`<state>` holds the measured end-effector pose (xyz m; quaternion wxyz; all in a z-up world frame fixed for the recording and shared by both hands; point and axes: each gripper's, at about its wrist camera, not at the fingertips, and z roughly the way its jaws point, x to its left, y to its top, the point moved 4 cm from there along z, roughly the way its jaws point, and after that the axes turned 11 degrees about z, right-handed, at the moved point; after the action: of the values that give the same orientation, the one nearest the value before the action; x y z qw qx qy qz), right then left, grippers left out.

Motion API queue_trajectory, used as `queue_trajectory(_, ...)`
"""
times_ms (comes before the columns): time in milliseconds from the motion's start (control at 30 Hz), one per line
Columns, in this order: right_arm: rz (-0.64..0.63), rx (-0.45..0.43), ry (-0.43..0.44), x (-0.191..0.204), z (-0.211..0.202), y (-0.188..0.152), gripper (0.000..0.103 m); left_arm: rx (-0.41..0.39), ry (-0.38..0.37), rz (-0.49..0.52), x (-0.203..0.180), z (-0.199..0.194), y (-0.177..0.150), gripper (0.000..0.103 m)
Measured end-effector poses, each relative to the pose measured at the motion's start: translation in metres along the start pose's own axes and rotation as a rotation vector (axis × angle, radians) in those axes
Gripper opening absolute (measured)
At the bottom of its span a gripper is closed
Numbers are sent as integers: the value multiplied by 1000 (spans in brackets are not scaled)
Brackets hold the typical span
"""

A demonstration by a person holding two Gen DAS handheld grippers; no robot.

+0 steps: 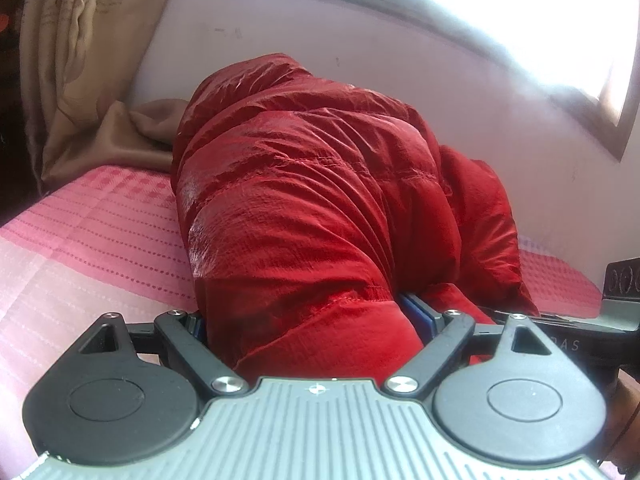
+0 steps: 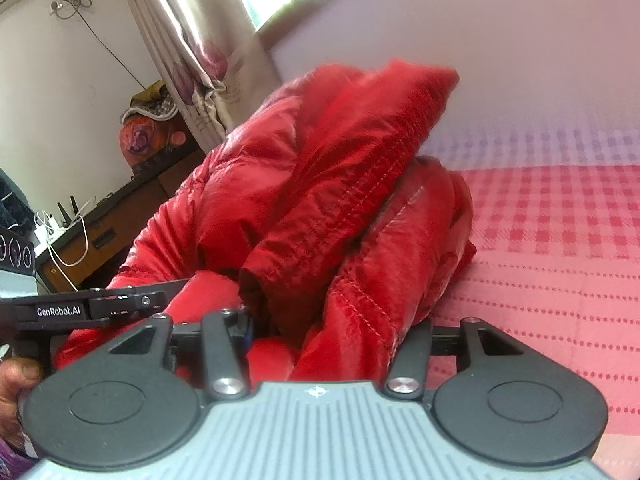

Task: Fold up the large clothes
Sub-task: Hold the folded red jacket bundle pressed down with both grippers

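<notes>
Jacket (image 1: pixel 304 200) bunched on bed (image 1: pixel 100 232), clamped in left claw (image 1: pixel 308 320) and right claw (image 2: pixel 332 328), side by side.

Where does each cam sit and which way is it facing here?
Left wrist: on the left gripper, looking along its fingers at the red puffer jacket bunched between them, pink wall and window behind; right gripper at the right edge.
Right wrist: on the right gripper, facing the jacket, curtain and desk beyond; left gripper and a hand at the left edge.
Shared: the jacket, the pink checked bedspread, each other's gripper.
</notes>
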<state>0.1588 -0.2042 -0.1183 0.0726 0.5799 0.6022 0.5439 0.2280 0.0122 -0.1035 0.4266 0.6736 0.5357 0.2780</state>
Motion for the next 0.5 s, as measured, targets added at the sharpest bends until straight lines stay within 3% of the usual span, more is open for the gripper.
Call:
queue_trajectory(300, -40, -30, -33, 1, 1, -11, 57, -6, 30, -8, 8, 0, -11, 102)
queue_trajectory(500, -37, -56, -55, -2, 2, -16, 66, -27, 44, 5, 11, -5, -15, 103)
